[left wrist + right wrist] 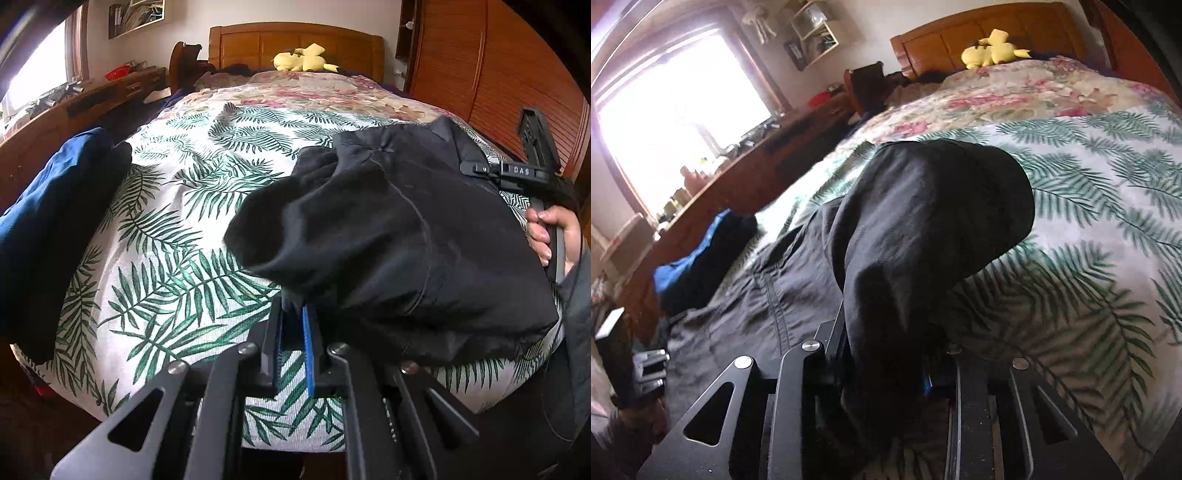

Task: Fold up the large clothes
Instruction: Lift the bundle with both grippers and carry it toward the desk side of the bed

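A large black garment [388, 229] lies bunched on the fern-print bedspread [177, 221] at the near right of the bed. In the left wrist view my left gripper [295, 310] is shut on a fold at its near edge, blue pads close together. My right gripper [517, 171], held by a hand [550, 232], is at the garment's far right side. In the right wrist view the black garment [923, 221] humps up and drapes down between the fingers of my right gripper [890, 347], which is shut on the bunched cloth. The fingertips are hidden under it.
A blue and dark garment [48, 214] lies at the bed's left edge. A yellow plush toy [303, 61] sits by the wooden headboard. A wooden desk [55, 122] runs along the left, and a wooden wardrobe [498, 74] stands at the right.
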`<act>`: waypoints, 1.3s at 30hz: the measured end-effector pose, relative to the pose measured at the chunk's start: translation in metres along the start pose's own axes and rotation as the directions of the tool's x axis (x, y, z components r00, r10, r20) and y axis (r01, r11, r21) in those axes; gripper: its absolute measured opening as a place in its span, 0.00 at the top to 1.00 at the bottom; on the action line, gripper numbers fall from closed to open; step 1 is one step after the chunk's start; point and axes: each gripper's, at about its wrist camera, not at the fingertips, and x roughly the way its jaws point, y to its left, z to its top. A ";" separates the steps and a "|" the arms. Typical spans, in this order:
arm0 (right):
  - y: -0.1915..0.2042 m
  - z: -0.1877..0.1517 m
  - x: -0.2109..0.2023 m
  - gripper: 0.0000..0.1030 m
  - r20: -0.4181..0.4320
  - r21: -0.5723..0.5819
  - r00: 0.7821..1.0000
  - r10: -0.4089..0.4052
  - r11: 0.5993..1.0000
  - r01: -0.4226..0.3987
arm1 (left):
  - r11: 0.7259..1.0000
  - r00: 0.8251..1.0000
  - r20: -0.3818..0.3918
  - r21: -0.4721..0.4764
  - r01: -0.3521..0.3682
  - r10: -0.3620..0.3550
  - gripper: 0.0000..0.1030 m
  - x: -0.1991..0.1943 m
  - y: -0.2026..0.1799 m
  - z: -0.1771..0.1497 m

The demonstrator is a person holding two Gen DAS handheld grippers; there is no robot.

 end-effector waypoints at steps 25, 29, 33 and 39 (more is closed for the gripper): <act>-0.003 0.007 -0.008 0.75 0.141 0.013 0.989 0.035 0.999 -0.037 | 0.999 0.988 0.152 -0.004 0.034 -0.033 0.96 -0.037 -0.008 0.004; 0.021 0.011 -0.027 0.76 0.200 -0.032 0.979 0.040 0.999 -0.035 | 0.999 0.981 0.193 -0.003 0.037 -0.036 0.96 -0.046 -0.003 0.004; 0.054 0.016 -0.027 0.77 0.213 -0.083 0.977 0.027 0.997 -0.010 | 0.998 0.970 0.241 -0.038 0.047 -0.036 0.97 -0.058 0.023 0.006; 0.111 0.038 0.000 0.77 0.190 -0.159 0.982 0.019 0.987 0.011 | 0.998 0.955 0.297 -0.062 0.029 -0.009 0.97 -0.078 0.078 0.014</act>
